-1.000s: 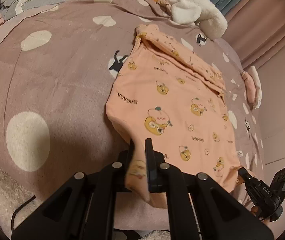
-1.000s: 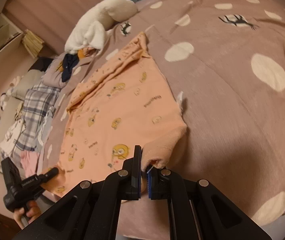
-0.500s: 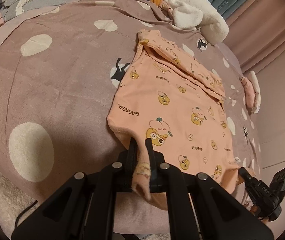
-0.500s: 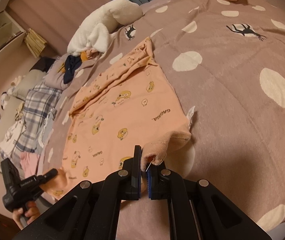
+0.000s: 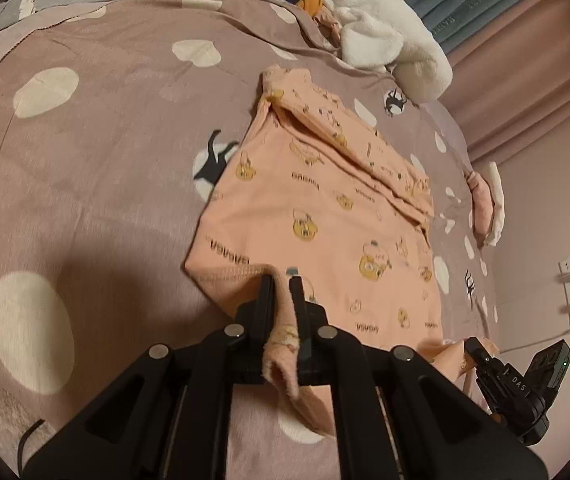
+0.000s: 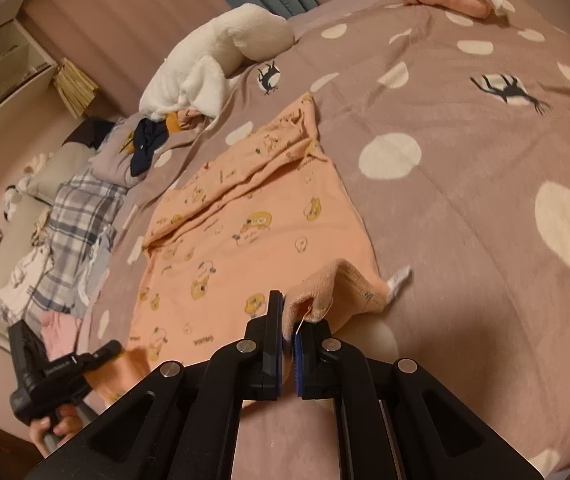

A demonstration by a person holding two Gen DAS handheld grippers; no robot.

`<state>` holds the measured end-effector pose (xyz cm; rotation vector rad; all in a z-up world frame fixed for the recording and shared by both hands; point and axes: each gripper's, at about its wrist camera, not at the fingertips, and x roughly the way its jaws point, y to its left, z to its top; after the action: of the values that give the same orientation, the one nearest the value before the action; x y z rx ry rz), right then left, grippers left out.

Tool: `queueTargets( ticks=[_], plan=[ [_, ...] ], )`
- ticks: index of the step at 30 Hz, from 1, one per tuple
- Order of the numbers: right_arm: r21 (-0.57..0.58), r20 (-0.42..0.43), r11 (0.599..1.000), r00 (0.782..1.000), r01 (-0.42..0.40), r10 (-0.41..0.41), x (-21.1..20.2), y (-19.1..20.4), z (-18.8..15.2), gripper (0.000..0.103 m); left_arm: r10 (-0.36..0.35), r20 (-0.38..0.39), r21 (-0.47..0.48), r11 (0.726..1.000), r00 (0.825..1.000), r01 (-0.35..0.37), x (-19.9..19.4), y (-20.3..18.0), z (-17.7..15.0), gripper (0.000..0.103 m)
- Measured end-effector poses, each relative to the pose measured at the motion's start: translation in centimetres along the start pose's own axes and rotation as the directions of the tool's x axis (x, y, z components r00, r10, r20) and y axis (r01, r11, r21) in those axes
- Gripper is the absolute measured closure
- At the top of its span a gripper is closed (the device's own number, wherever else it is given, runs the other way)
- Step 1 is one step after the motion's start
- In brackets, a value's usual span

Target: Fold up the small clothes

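1. The peach garment [image 5: 325, 216] is spread on the bed [image 5: 97, 184], its far edge toward 12 o'clock.
2. A near corner is pinched in each closed hand-held gripper, left [image 5: 281, 280] and right [image 6: 289, 320].
3. The right one's thin bite of hem may slip free.
4. Uneven carrying could skew the fold.

- A big bed cover [image 6: 465, 184] in dusty pink, with white dots and small black cats.
- A fluffy white blanket [image 6: 221, 60] lies at the far end of the bed cover.
- A dark blue cloth [image 6: 147, 148] sits just beside the white blanket.
- A checked cloth [image 6: 81, 208] lies past the left edge of the bed cover.
- Pink curtains [image 5: 525, 64] hang behind the bed cover.
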<state>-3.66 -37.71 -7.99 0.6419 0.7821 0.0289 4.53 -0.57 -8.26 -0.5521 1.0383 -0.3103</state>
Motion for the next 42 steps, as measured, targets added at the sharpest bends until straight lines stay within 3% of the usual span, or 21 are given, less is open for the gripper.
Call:
queueTargets(
  ticks=[12,19,22,32,37,39,42],
  plan=[
    [-0.049,0.054,0.999,0.998,-0.021,0.023,0.5,1.8,5.3,0.096,-0.082,0.06,-0.127,0.988,0.995,0.089,0.7,0.6,5.7,0.099],
    [-0.093,0.045,0.996,0.999,-0.011,0.015,3.2,3.1,9.2,0.097,-0.122,0.119,-0.155,0.978,0.985,0.14,2.0,-0.6,10.2,0.099],
    [-0.116,0.046,0.993,0.999,-0.002,0.008,4.4,3.8,10.7,0.097,-0.11,0.132,-0.14,0.982,0.985,0.128,2.5,-1.3,11.7,0.099],
    [-0.118,-0.005,0.993,1.0,-0.019,0.019,9.4,4.3,16.2,0.097,-0.175,0.124,-0.166,0.967,0.977,0.194,7.1,-2.5,18.9,0.099],
    [-0.054,-0.082,0.998,0.997,-0.007,0.003,14.1,2.2,18.7,0.097,-0.118,0.107,-0.221,0.965,0.987,0.139,10.8,-0.8,21.6,0.099],
    [-0.034,-0.113,0.999,0.994,0.006,-0.01,16.0,1.2,19.5,0.097,-0.084,0.131,-0.265,0.957,0.988,0.116,12.2,0.4,23.2,0.1],
    [0.071,-0.13,0.994,0.989,0.078,-0.069,18.4,-1.0,20.9,0.097,-0.17,0.11,-0.376,0.905,0.979,0.2,13.8,2.3,24.9,0.093]
  ],
)
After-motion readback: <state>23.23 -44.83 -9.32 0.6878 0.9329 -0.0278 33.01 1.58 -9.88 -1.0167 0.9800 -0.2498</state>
